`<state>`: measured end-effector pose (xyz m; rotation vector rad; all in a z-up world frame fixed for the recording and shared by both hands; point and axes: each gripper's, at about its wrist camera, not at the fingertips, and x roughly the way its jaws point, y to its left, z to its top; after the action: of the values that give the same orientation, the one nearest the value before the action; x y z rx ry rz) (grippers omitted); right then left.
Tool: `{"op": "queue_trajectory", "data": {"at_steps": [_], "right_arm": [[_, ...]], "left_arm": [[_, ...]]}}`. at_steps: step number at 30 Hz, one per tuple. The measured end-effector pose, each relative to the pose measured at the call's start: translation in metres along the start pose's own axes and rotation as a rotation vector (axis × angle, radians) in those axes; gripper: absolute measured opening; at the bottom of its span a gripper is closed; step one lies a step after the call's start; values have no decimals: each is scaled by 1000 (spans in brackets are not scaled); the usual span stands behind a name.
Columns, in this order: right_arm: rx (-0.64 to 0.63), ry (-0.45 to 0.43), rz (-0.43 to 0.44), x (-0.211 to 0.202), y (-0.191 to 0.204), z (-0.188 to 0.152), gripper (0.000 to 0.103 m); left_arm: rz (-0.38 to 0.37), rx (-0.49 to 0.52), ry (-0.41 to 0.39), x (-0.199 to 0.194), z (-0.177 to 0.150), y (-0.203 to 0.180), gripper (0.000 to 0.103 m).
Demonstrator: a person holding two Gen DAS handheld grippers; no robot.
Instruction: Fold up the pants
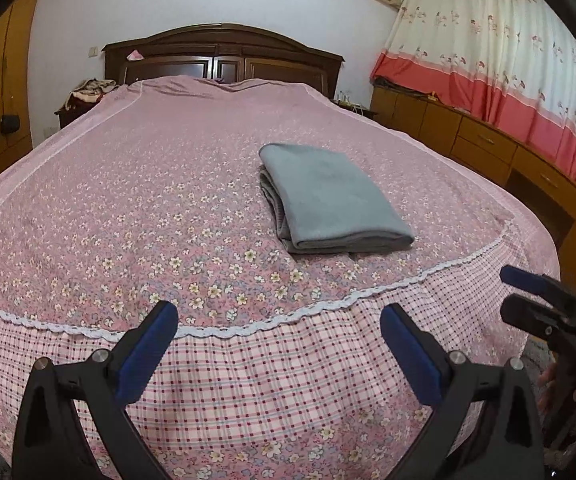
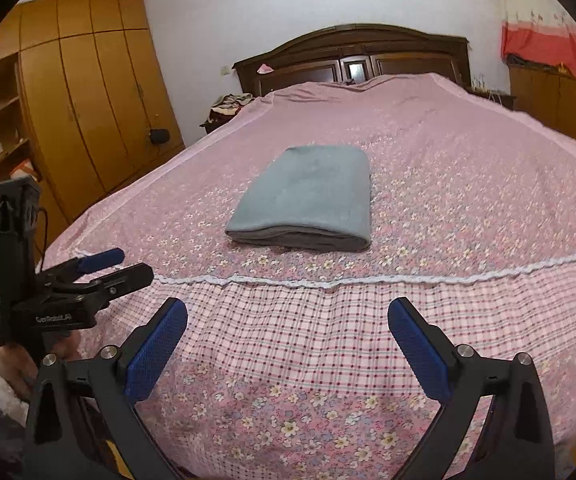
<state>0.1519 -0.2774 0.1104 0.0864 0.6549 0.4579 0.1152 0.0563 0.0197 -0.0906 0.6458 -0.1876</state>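
Observation:
The grey pants [image 1: 330, 196] lie folded into a neat rectangle on the pink floral bedspread [image 1: 148, 200], also seen in the right wrist view [image 2: 308, 196]. My left gripper [image 1: 280, 314] is open and empty, held back over the bed's foot edge, well short of the pants. My right gripper [image 2: 288, 312] is open and empty too, also back over the foot edge. Each gripper shows in the other's view: the right one [image 1: 528, 292] at the far right, the left one [image 2: 116, 266] at the far left.
A dark wooden headboard [image 1: 224, 56] stands at the far end. A wooden wardrobe [image 2: 88, 92] lines the left side, low wooden cabinets [image 1: 480, 140] and a curtain [image 1: 488, 48] the right. A nightstand with clothes [image 1: 88, 92] sits by the headboard.

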Motion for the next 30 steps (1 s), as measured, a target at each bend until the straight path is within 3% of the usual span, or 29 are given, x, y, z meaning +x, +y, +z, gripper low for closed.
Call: {"op": "queue_trajectory", "data": {"at_steps": [6, 9, 30], "right_arm": [[10, 11, 3, 3, -1, -3, 102], [9, 12, 3, 4, -1, -3, 102], [-30, 24, -12, 7, 11, -7, 102]], "left_arm": [[-9, 8, -2, -1, 1, -2, 103], [-54, -27, 3, -2, 2, 1, 103], [-28, -3, 9, 4, -1, -7, 103]]}}
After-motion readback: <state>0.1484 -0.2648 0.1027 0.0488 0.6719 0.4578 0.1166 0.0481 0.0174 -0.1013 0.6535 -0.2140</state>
